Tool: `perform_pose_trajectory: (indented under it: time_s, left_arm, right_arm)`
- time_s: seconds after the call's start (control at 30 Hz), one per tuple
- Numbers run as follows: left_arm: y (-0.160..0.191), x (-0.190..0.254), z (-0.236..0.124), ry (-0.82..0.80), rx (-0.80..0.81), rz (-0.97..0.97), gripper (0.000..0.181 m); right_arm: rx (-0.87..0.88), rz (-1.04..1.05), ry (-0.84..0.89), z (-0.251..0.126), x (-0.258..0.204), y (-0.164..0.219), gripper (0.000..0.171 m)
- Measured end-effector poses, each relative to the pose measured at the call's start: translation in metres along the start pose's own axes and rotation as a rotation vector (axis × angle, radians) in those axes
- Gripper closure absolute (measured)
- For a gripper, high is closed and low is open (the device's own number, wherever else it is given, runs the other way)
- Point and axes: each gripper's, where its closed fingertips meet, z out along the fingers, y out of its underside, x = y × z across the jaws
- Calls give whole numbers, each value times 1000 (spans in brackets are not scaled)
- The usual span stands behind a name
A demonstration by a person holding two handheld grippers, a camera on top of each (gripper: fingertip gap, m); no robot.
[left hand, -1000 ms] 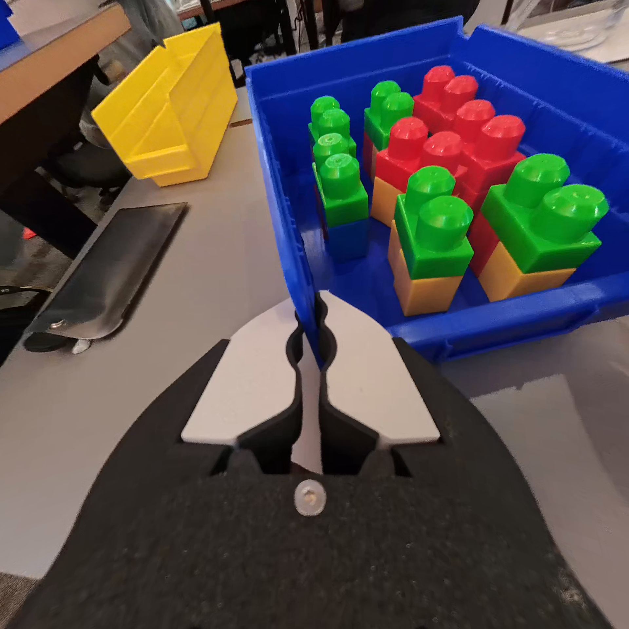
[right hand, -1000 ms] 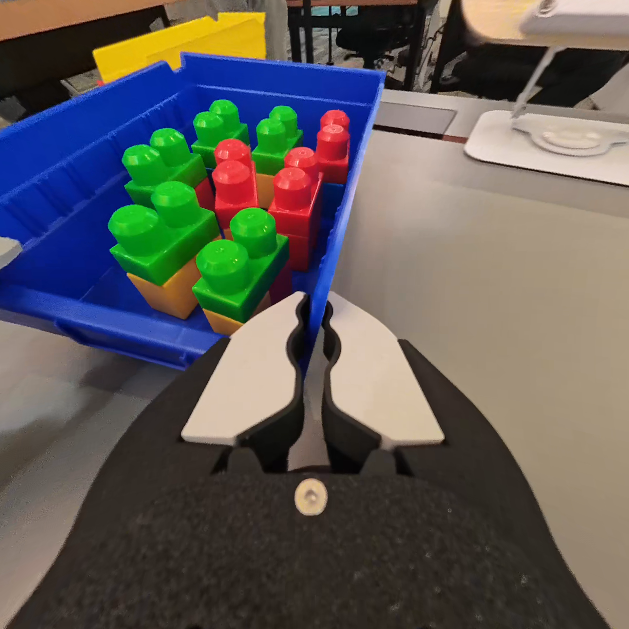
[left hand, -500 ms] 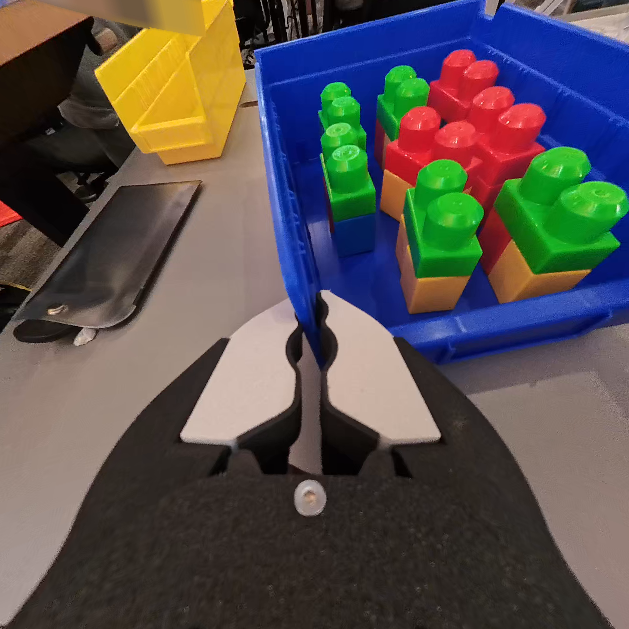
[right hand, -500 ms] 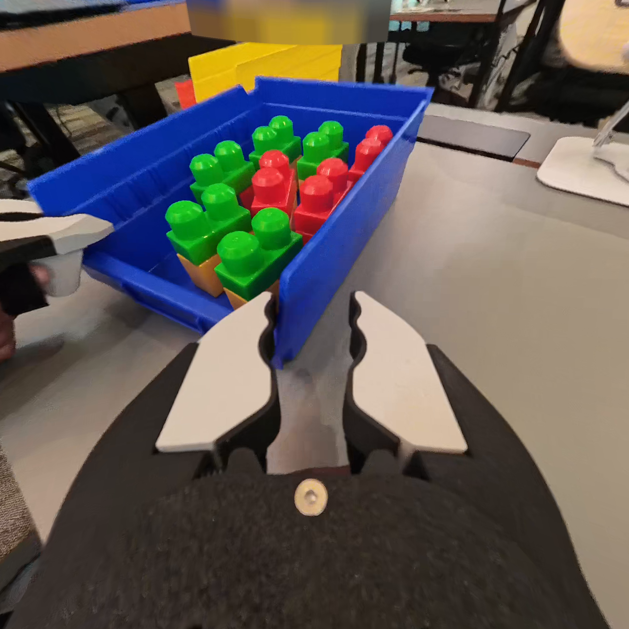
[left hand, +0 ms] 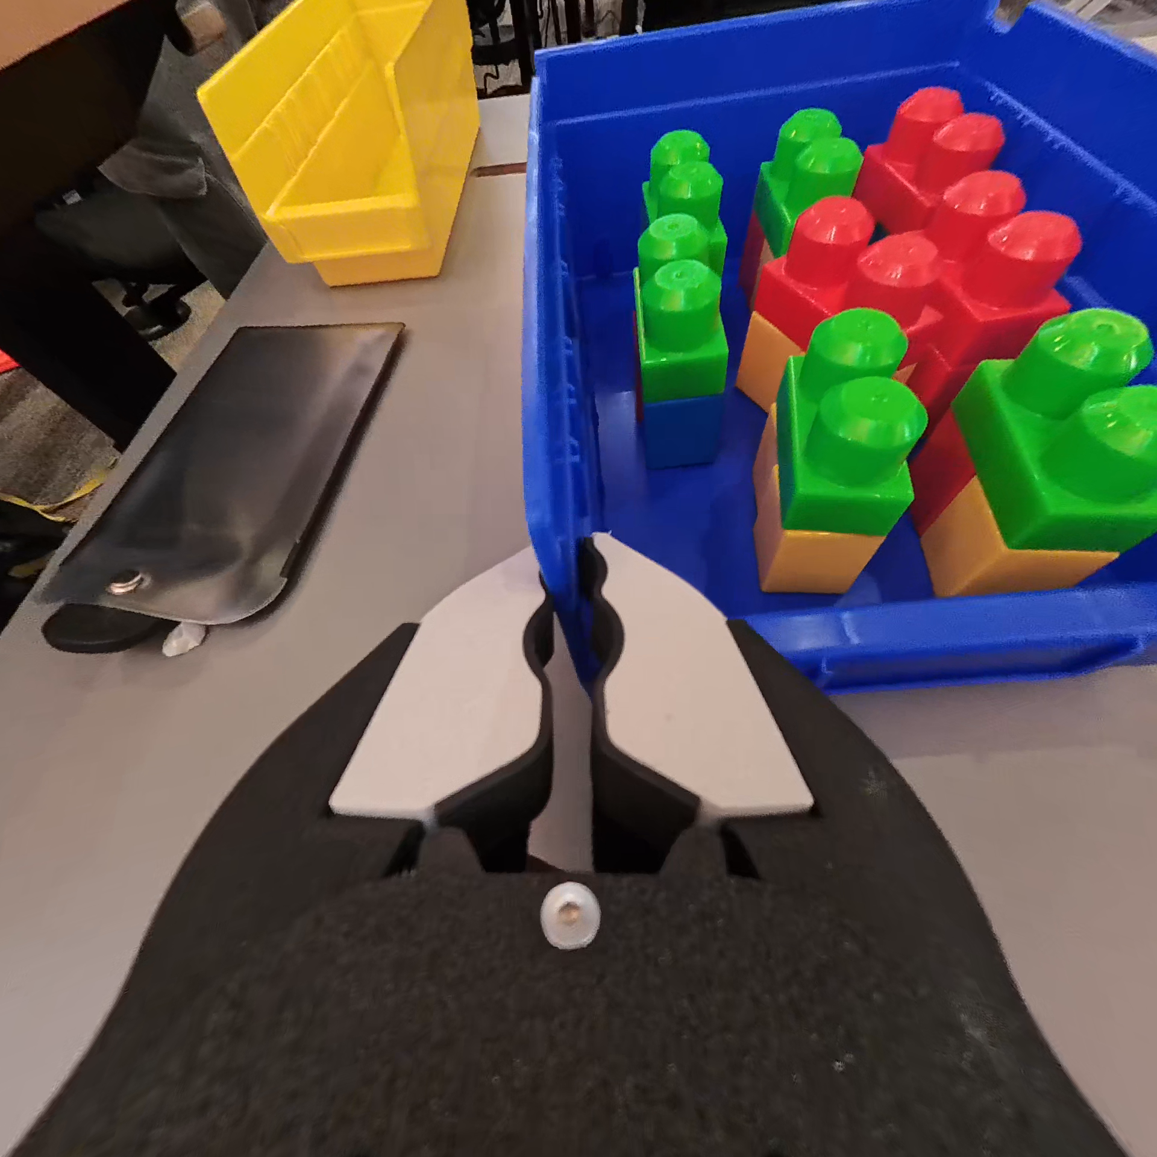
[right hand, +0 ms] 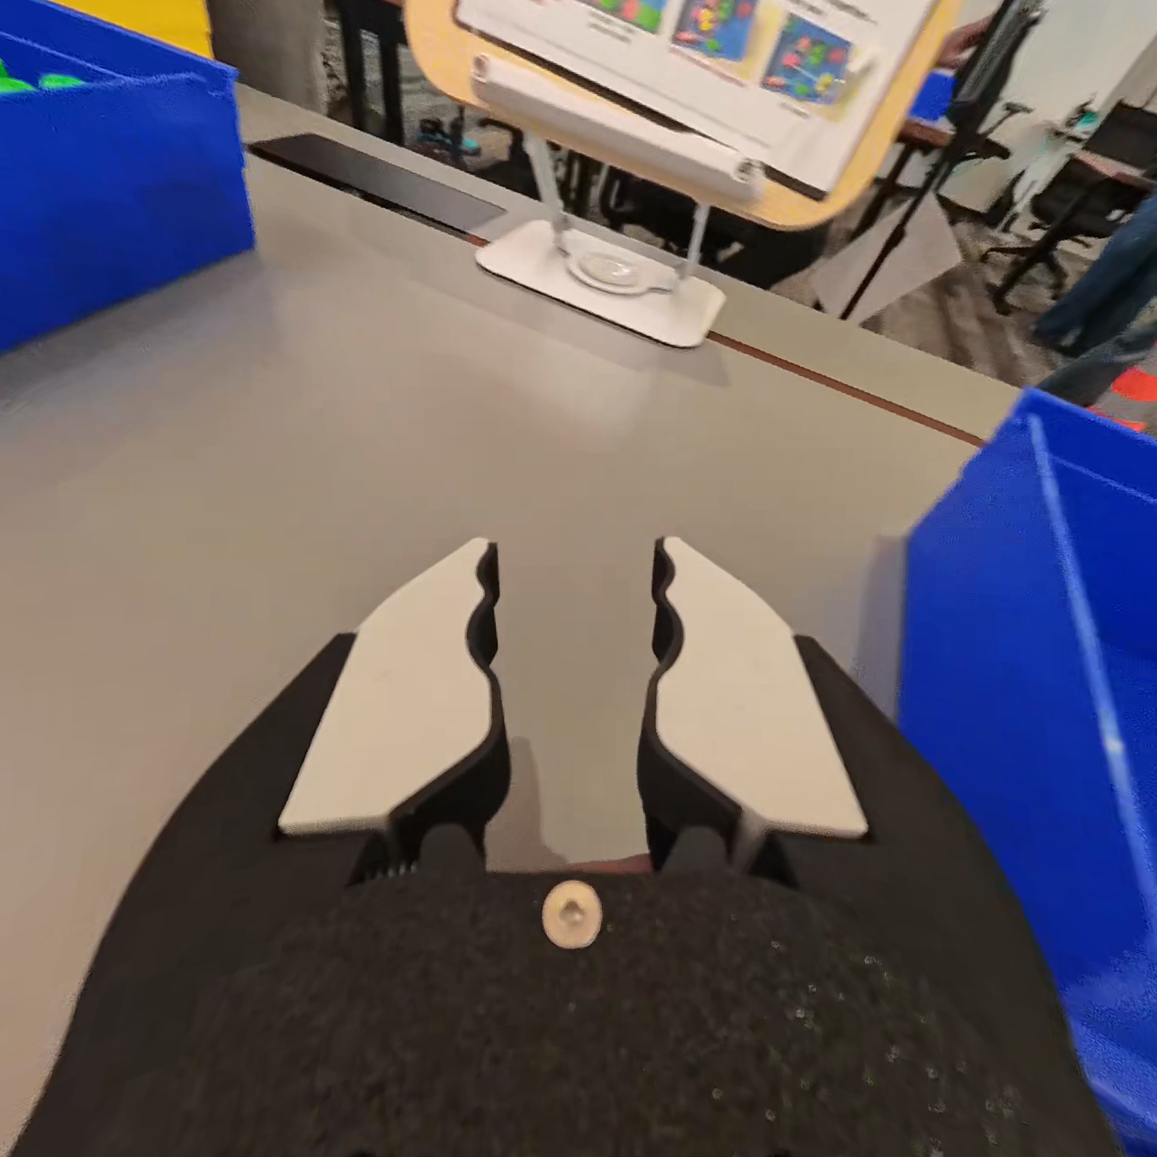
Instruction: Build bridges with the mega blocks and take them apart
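Observation:
A blue bin (left hand: 557, 325) stands on the grey table and holds several stacks of mega blocks: green on orange (left hand: 839, 451), green on blue (left hand: 679, 350), and red ones (left hand: 977, 250). My left gripper (left hand: 566, 551) is shut on the bin's near left wall, one finger outside and one inside. My right gripper (right hand: 573, 545) is open and empty over bare table, well right of that bin (right hand: 113, 188). A second blue bin (right hand: 1033, 720) stands close to its right.
A yellow bin (left hand: 357, 163) stands at the back left, and a black flat plate (left hand: 231, 463) lies left of the blue bin. A white stand (right hand: 601, 282) holding a picture board (right hand: 676, 75) is at the table's far edge. The table's left edge is near the plate. There is about 55 cm between the tips of the two grippers.
My right gripper let go of the bin's right wall, opened, and swung away to the right. My left gripper kept its hold; the bin shifted slightly.

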Motion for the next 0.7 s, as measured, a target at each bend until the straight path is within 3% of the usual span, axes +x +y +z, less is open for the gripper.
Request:
perform_pose_trajectory:
  time_s: [0.23, 0.4, 0.53, 0.7]
  left_arm:
    - [-2, -5, -4, -11, 3, 46, 172]
    - [-26, 12, -47, -99, 134, 52, 139]
    - [-37, 86, -81, 47, 255, -81, 126]
    - [-17, 200, -90, 227, 245, -188, 101]
  right_arm:
    - [-15, 104, 8, -17, 24, 27, 128]
    - [-11, 158, -19, -16, 25, 31, 125]
    - [13, 201, -47, -20, 20, 31, 126]
    - [43, 199, -39, -26, 20, 30, 128]
